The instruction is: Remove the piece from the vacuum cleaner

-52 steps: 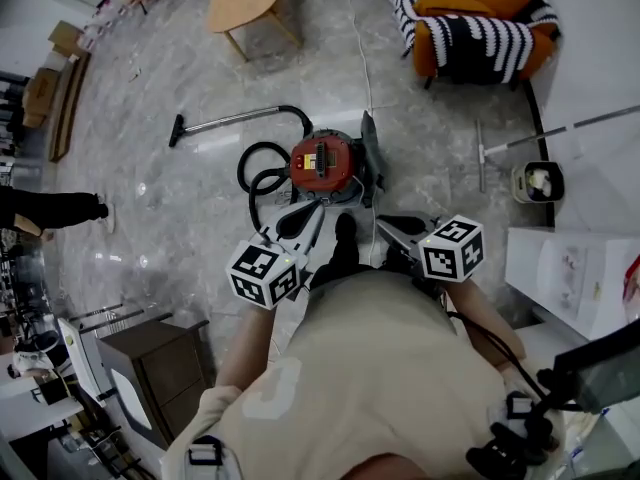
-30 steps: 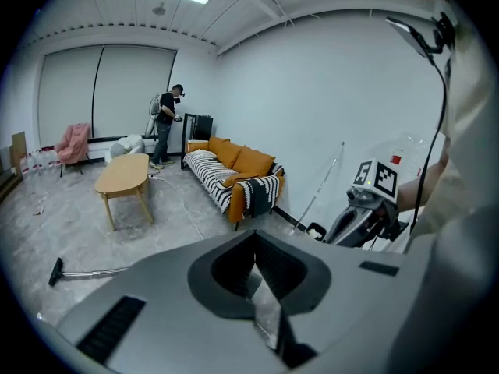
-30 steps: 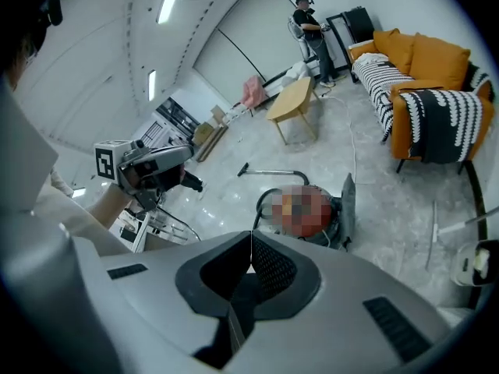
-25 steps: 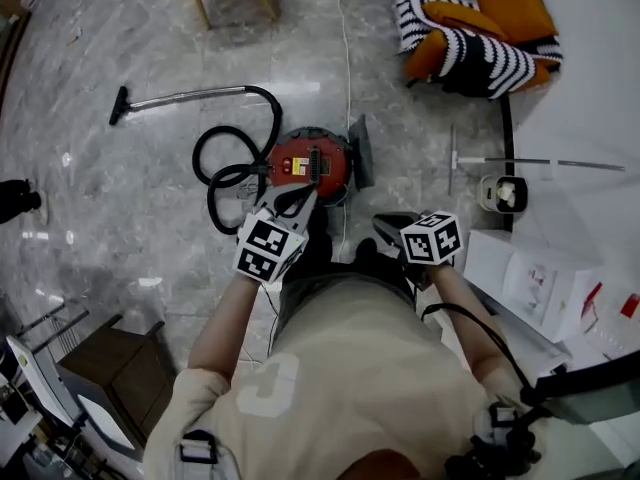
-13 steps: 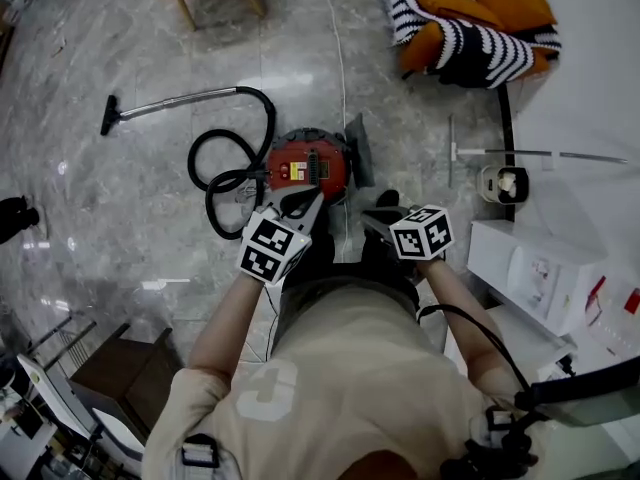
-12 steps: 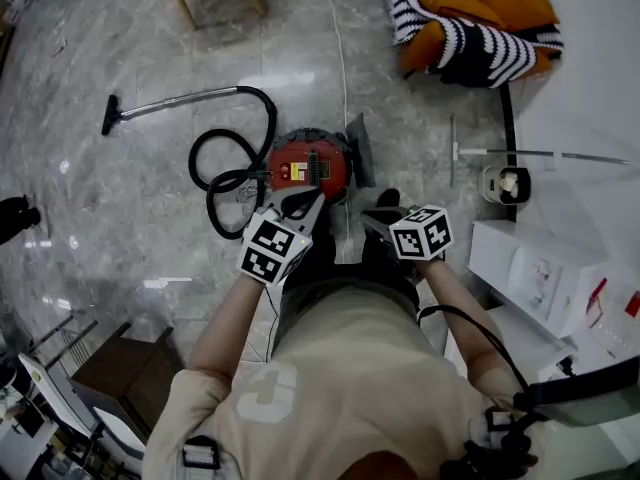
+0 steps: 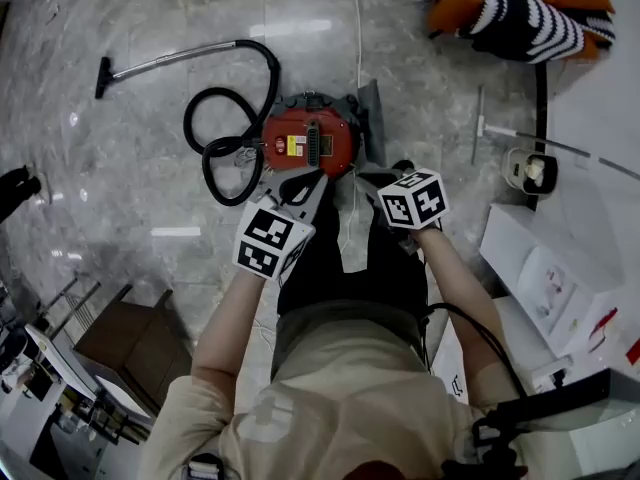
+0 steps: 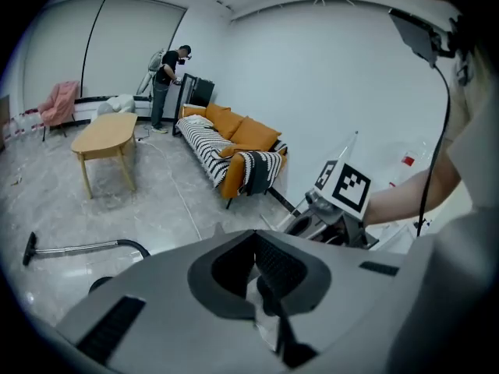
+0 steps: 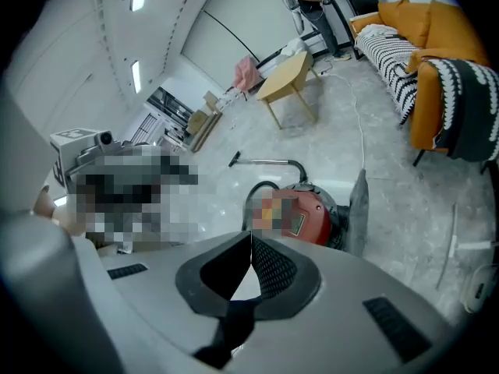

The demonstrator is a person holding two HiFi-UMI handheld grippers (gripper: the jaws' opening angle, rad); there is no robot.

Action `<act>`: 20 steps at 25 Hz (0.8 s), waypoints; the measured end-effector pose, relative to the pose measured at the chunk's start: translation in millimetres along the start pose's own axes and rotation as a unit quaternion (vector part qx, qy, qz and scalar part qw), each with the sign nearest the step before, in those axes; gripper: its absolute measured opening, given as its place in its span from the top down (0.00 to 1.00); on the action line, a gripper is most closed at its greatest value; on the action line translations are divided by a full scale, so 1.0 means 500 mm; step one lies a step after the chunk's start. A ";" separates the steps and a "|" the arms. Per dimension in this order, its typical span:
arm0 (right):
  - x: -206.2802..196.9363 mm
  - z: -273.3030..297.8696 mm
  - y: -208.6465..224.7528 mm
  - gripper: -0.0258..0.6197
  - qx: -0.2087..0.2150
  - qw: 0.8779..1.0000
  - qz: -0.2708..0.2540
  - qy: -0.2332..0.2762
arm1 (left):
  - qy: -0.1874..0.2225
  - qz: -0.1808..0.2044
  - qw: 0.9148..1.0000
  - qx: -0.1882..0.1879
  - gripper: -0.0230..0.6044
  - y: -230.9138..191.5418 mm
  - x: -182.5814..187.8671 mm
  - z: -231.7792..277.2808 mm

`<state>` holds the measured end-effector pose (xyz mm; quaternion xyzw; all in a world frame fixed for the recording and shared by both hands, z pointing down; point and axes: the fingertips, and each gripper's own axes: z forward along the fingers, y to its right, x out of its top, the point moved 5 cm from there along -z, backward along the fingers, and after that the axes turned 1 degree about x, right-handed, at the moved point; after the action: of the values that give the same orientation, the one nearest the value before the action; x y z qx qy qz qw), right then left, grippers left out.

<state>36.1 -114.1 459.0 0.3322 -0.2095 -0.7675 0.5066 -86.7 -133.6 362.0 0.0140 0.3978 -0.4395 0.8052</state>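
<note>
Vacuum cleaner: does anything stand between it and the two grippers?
Nothing visible does. The left gripper and the right gripper, both shut and empty, are just short of the red vacuum cleaner. Its black hose coils off to its left, out of the way.

So the vacuum cleaner (image 7: 308, 146) sits on the floor (image 7: 130, 208) just ahead of both tips, with the left gripper (image 8: 256, 240) and right gripper (image 9: 250, 244) side by side behind it. The hose (image 7: 215, 158) loops ahead-left of the left gripper, and the wand (image 7: 160, 60) lies further out that way. A flat panel (image 7: 371, 128) stands just beside the vacuum, ahead of the right gripper. The sofa (image 7: 520, 13) is way out front-right, and the bucket (image 7: 527, 170) is off right.
</note>
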 end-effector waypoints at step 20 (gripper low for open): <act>-0.031 0.181 0.321 0.96 -0.151 0.984 0.048 0.085 | -0.024 -0.068 0.997 0.024 0.96 -0.121 -0.243 0.233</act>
<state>77.3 -165.3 632.1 0.3052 -0.0632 -0.7343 0.6030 -93.1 -129.3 540.9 -0.0043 0.3673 -0.5027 0.7825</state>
